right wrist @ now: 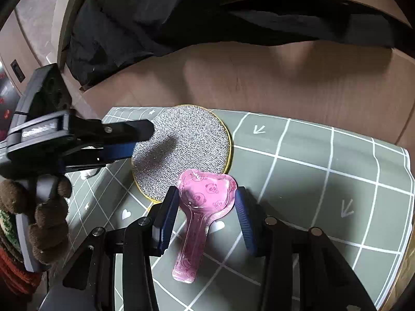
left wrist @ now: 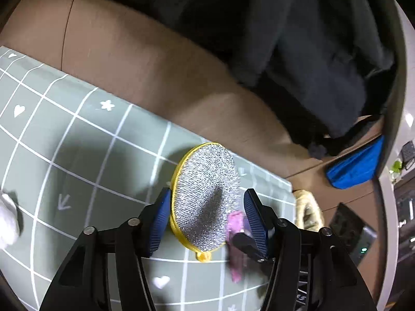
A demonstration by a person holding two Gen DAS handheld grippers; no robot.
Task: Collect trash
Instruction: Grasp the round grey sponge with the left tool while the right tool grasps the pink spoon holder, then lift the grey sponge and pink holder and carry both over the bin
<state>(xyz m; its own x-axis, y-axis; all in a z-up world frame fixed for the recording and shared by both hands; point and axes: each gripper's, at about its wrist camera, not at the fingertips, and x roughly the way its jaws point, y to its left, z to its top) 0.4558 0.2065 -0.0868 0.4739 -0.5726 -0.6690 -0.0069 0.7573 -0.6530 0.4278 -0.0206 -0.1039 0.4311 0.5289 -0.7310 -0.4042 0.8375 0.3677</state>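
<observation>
Two claws work over the green grid mat (right wrist: 324, 181) on the brown tabletop (right wrist: 285, 77). The right claw (right wrist: 207, 202) is spread wide around the heart-shaped head of a pink plastic wrapper (right wrist: 205, 194), its blue pads (right wrist: 167, 215) flanking the wrapper but not yet pressing it. The wrapper lies flat on the mat, its head overlapping the edge of a round silver scrubber (right wrist: 181, 142). The left claw (left wrist: 207, 215) hovers, equally open, over that scrubber (left wrist: 205, 197), holding nothing. To do this well, I'd say the right claw should drop low so the pads catch the thin wrapper, then close gently on the head. The flimsy plastic may slip or buckle.
</observation>
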